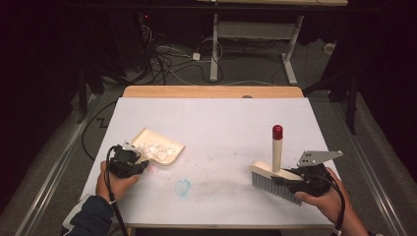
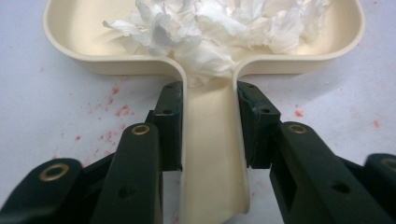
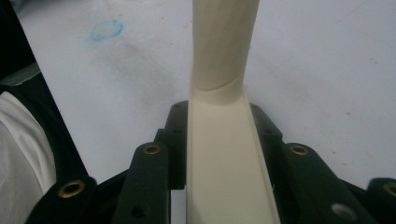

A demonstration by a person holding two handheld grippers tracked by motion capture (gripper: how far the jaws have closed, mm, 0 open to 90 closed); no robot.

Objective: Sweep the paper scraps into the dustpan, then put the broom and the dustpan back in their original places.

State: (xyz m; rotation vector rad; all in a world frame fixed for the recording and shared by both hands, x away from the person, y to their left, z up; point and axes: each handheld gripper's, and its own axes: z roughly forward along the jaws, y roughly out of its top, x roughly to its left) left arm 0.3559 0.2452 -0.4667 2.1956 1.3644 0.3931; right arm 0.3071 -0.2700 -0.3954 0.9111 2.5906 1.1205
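Note:
A cream dustpan [image 1: 169,156] lies on the white table at the left, and crumpled white paper scraps [image 1: 156,148] fill its tray. My left gripper [image 1: 127,161] is shut on the dustpan's handle; in the left gripper view the handle [image 2: 212,154] runs between the two pads, with the paper scraps [image 2: 219,28] heaped in the dustpan [image 2: 79,42] beyond. At the right, my right gripper [image 1: 290,183] is shut on a cream hand brush [image 1: 268,172] with grey bristles [image 1: 275,187] and an upright handle tipped red [image 1: 278,132]. The brush [image 3: 224,140] sits clamped between the jaws in the right gripper view.
A blue smudge [image 1: 183,187] and a grey smear mark the table's middle front; the smudge [image 3: 106,30] also appears far off in the right gripper view. Faint red specks [image 2: 116,109] dot the surface near the dustpan. Beyond the table's far wooden edge [image 1: 211,91] lie cables and desk legs.

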